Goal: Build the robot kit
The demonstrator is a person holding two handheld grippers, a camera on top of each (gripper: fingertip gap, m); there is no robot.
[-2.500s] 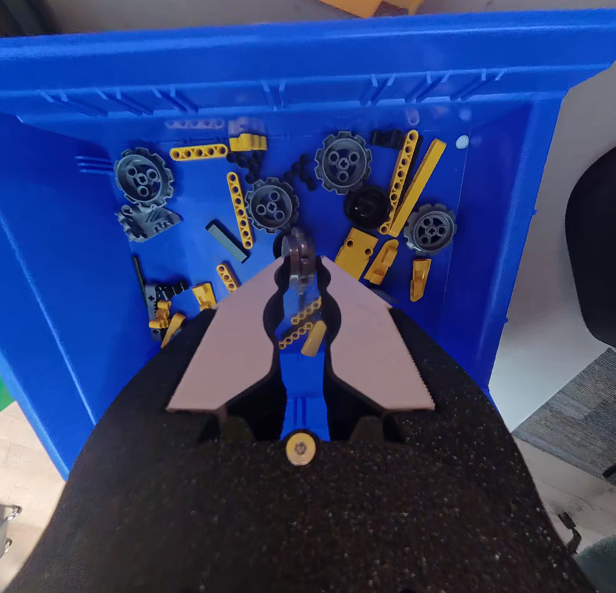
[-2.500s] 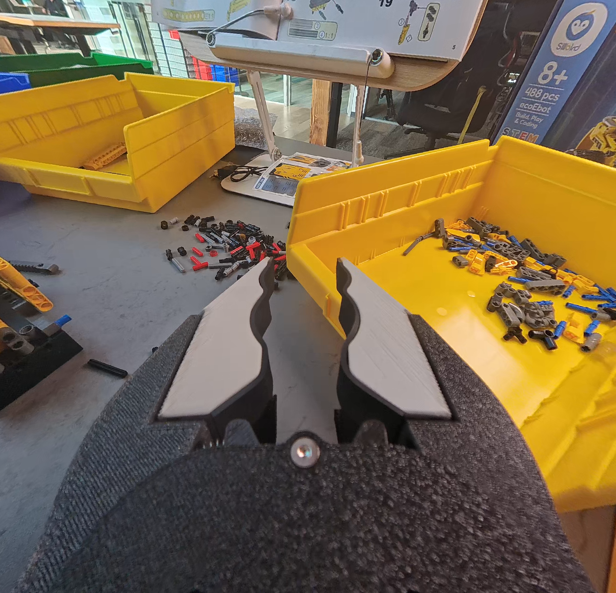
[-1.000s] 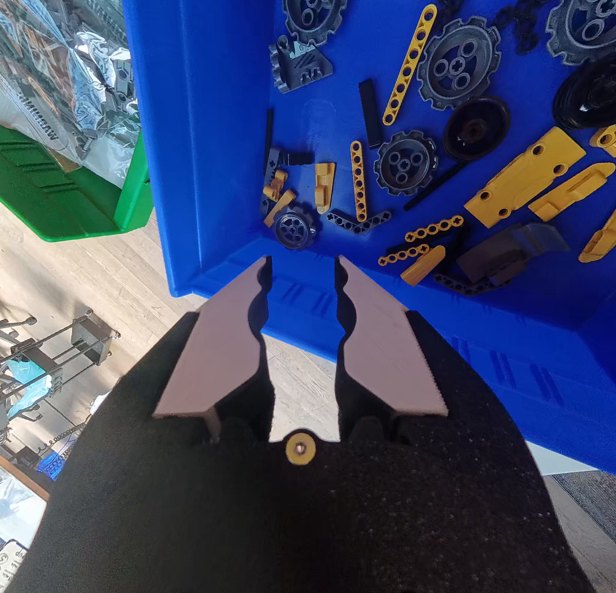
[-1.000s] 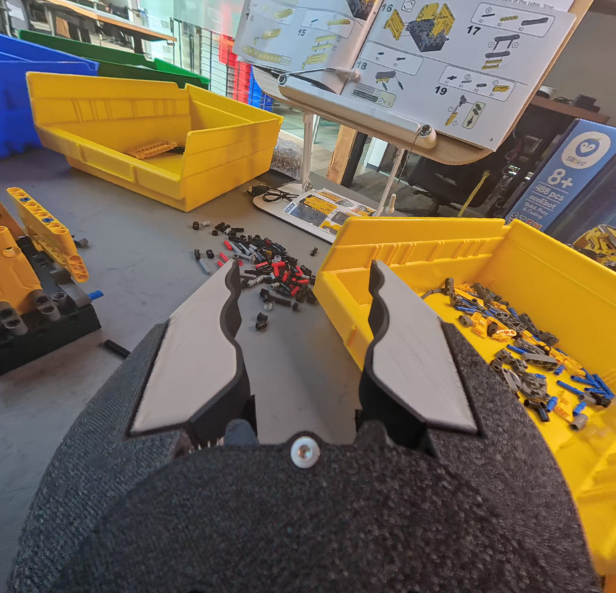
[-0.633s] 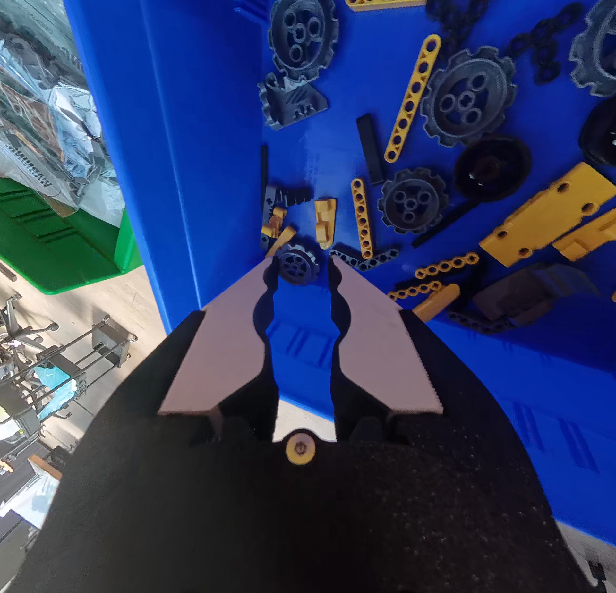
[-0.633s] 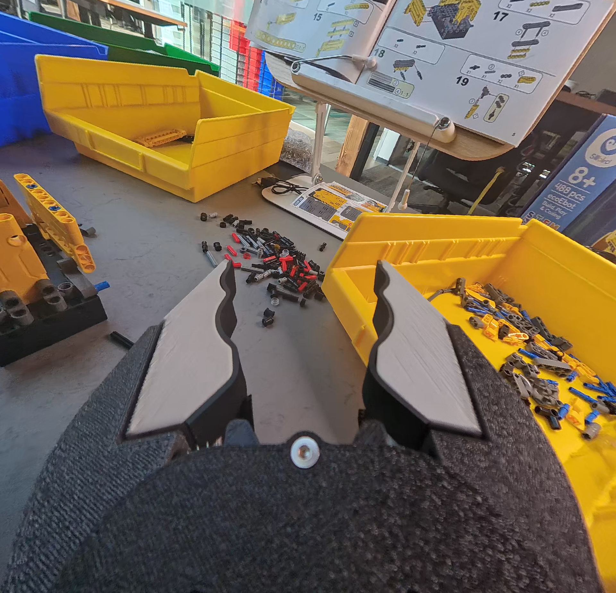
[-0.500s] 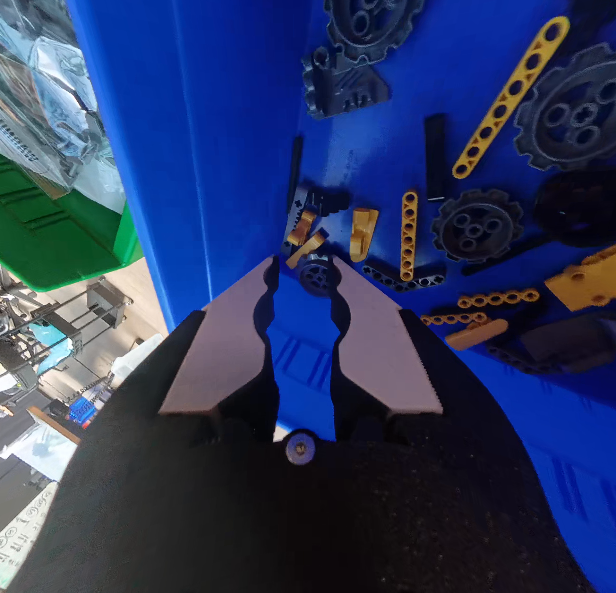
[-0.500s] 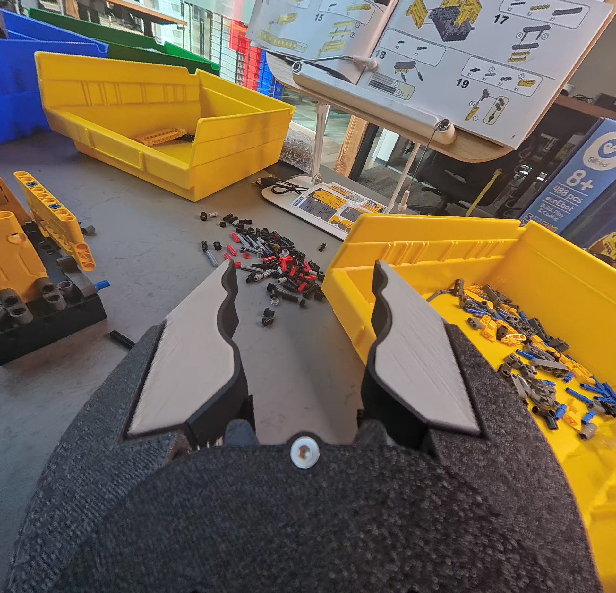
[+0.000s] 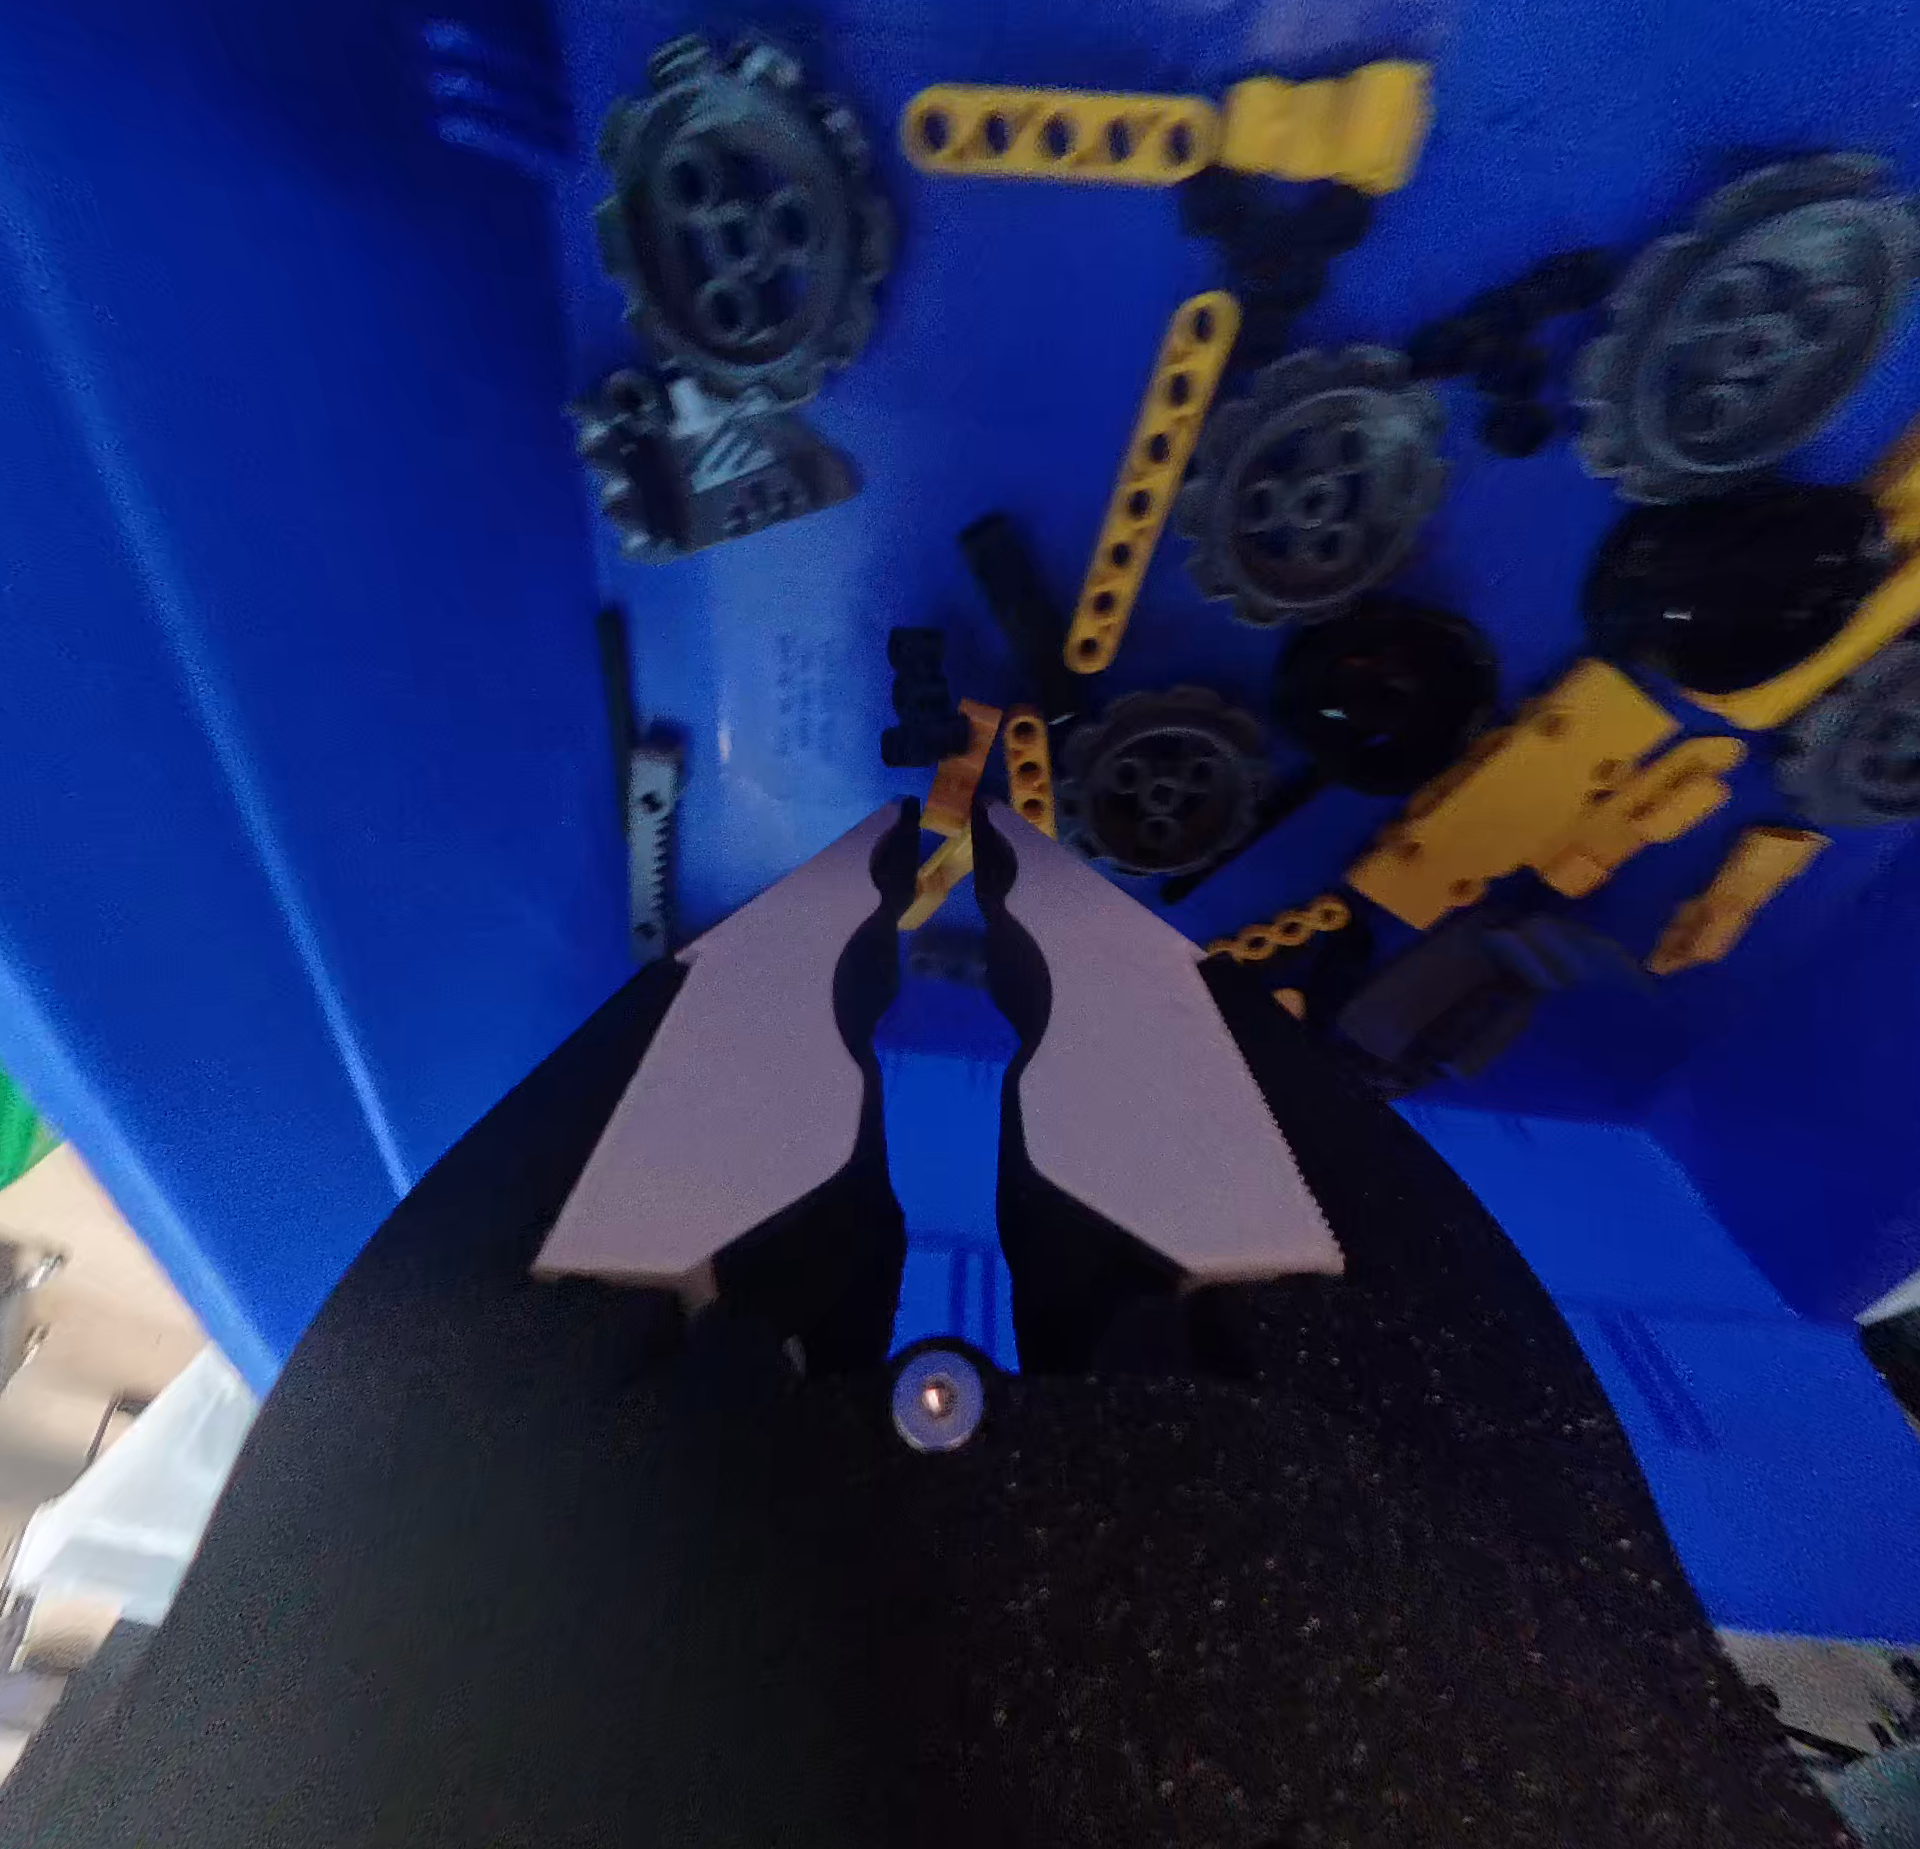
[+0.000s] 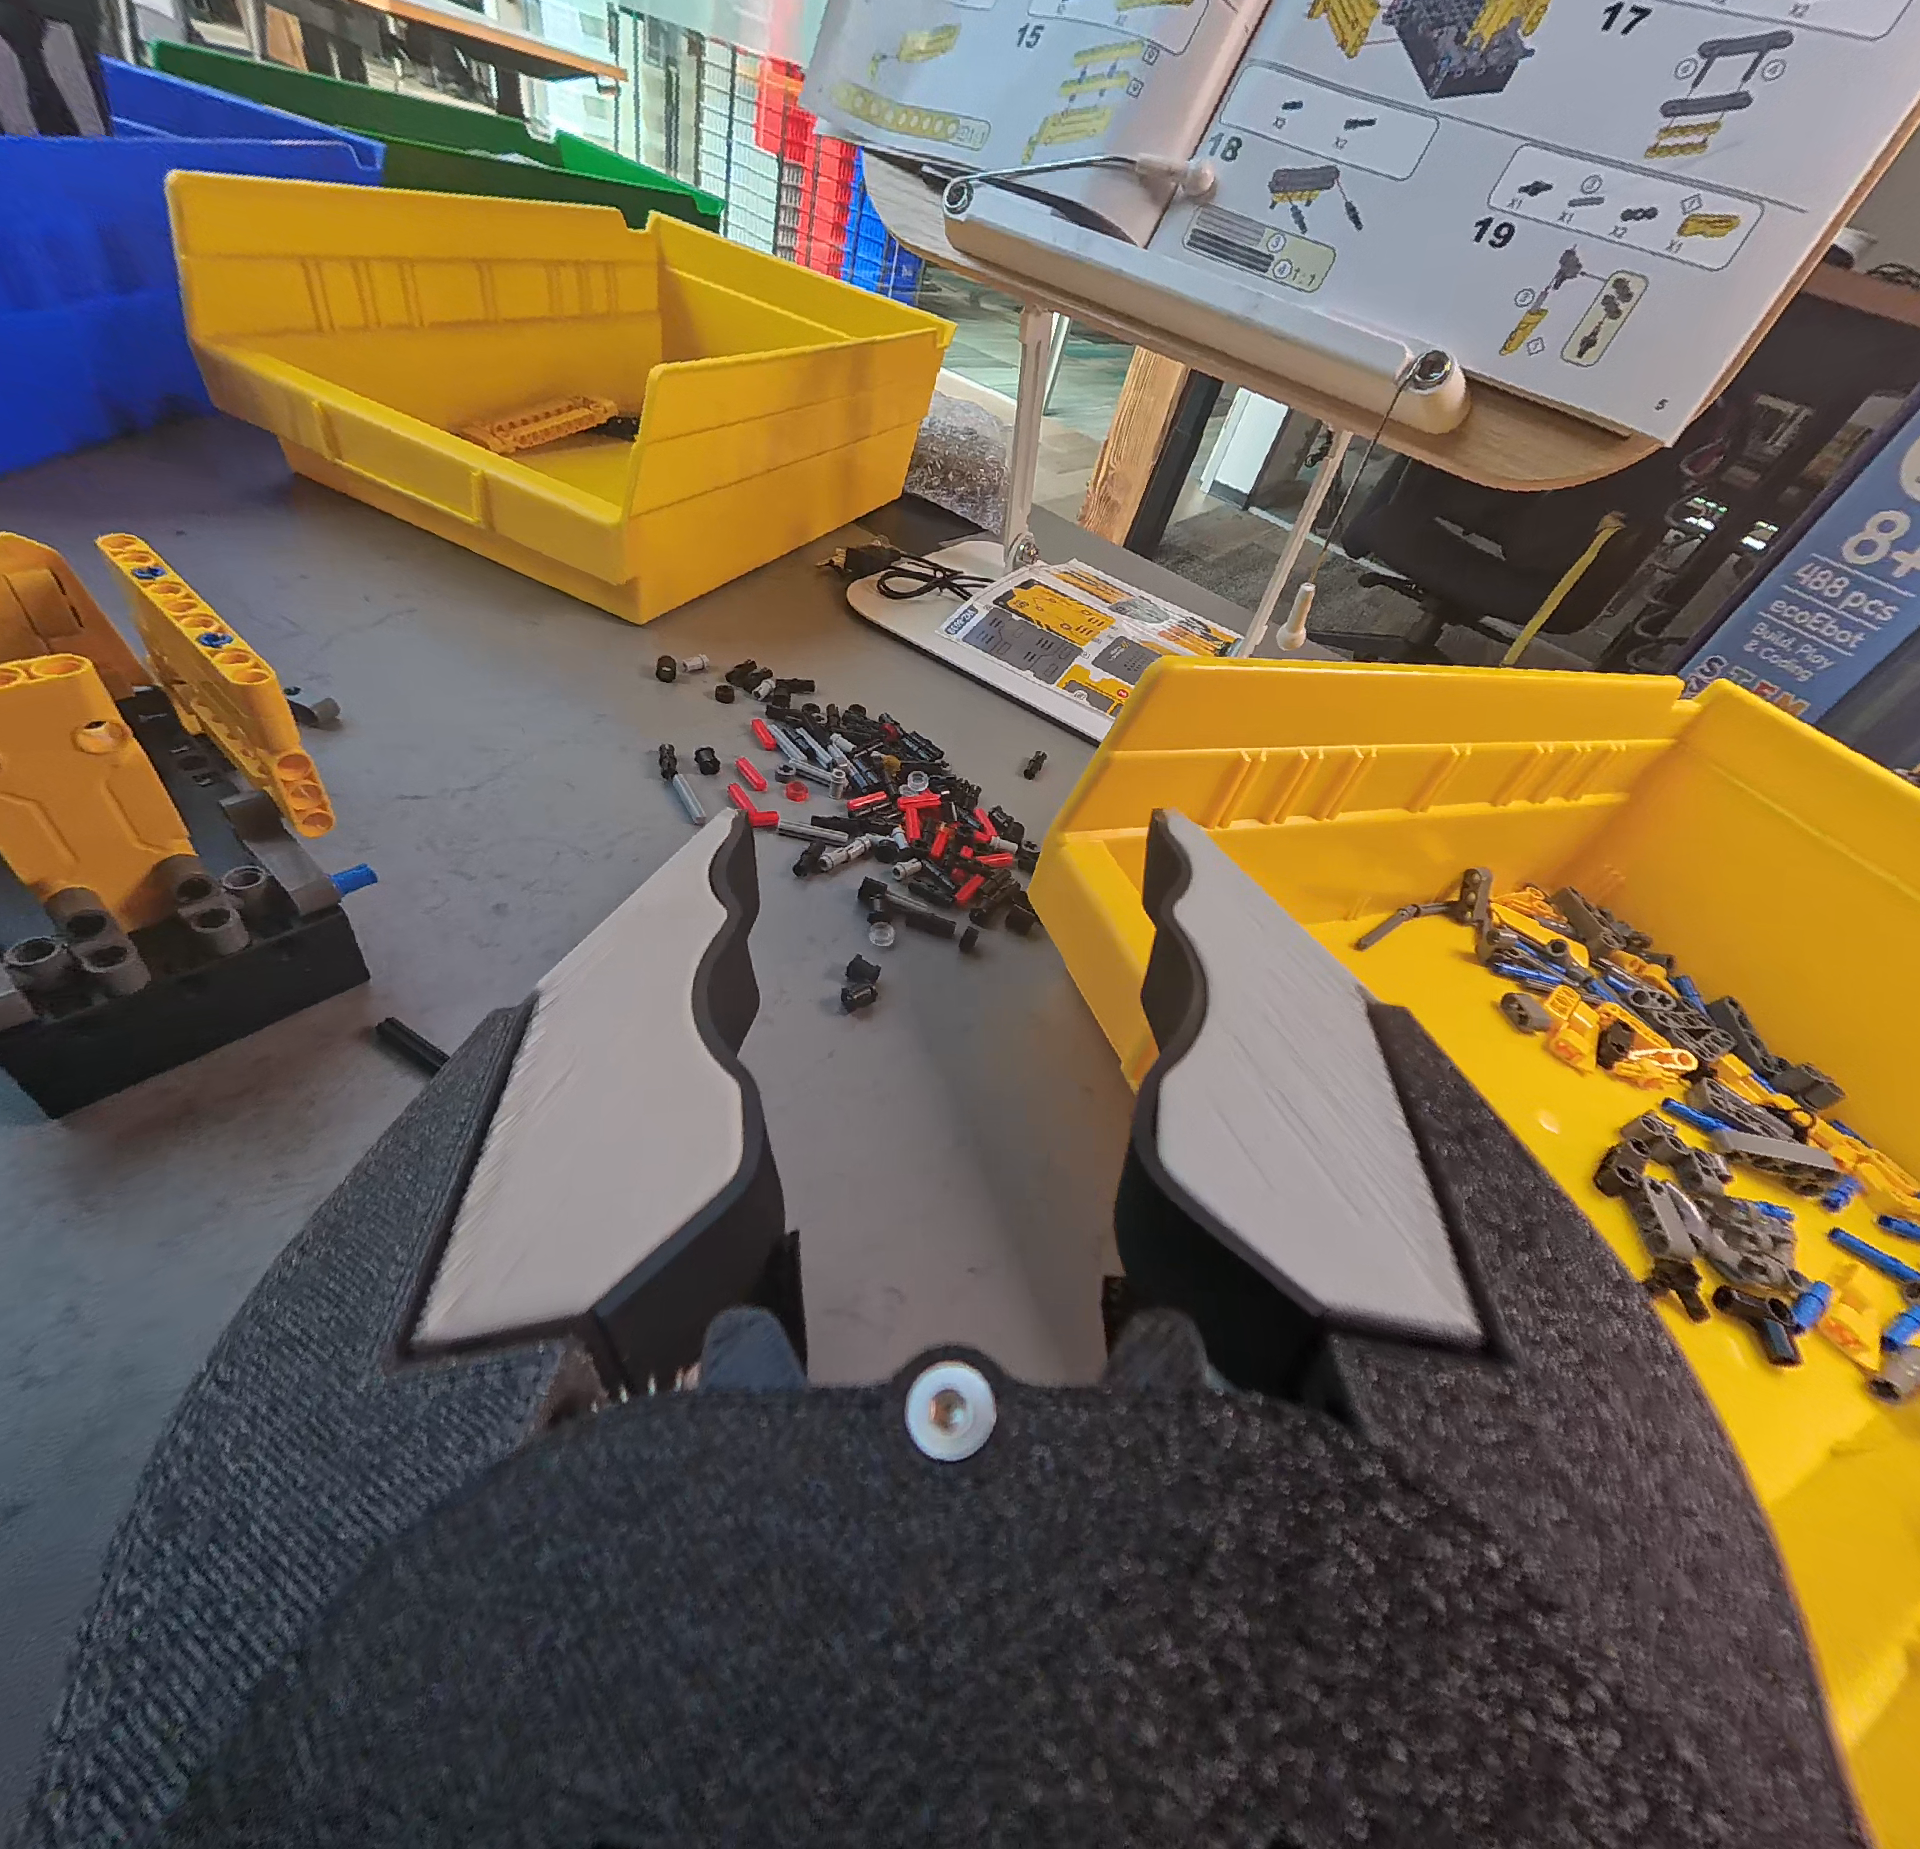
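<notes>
- Left wrist view: my left gripper [image 9: 943,831] is down inside the blue bin [image 9: 312,573], its jaws drawn narrow with only a slit between the tips.
- A small yellow angled piece [image 9: 951,812] sits in that slit. The frame is blurred, so I cannot tell whether the tips clamp it or merely bracket it. Its long axis runs along my fingers, slanting away from me.
- Just beyond the yellow piece is a small black connector [image 9: 920,703]; a short yellow beam [image 9: 1029,771] lies just right of it, and a dark gear wheel [image 9: 1158,781] right of that, near my right fingertip.
- Left of the yellow piece, a grey toothed rack [image 9: 649,843] lies along the foot of the bin's side wall, with bare blue floor between. That is the freer side.
- Right wrist view: my right gripper [image 10: 948,843] hangs wide apart and empty above the grey table [image 10: 499,719].
- Taking the scatter of small black and red pins [image 10: 894,812] as landmark: it lies just ahead of my tips. The yellow bin of small parts [image 10: 1351,760] has its corner right of it, behind my right finger. A partly built yellow and black model [image 10: 135,823] stands well left.
</notes>
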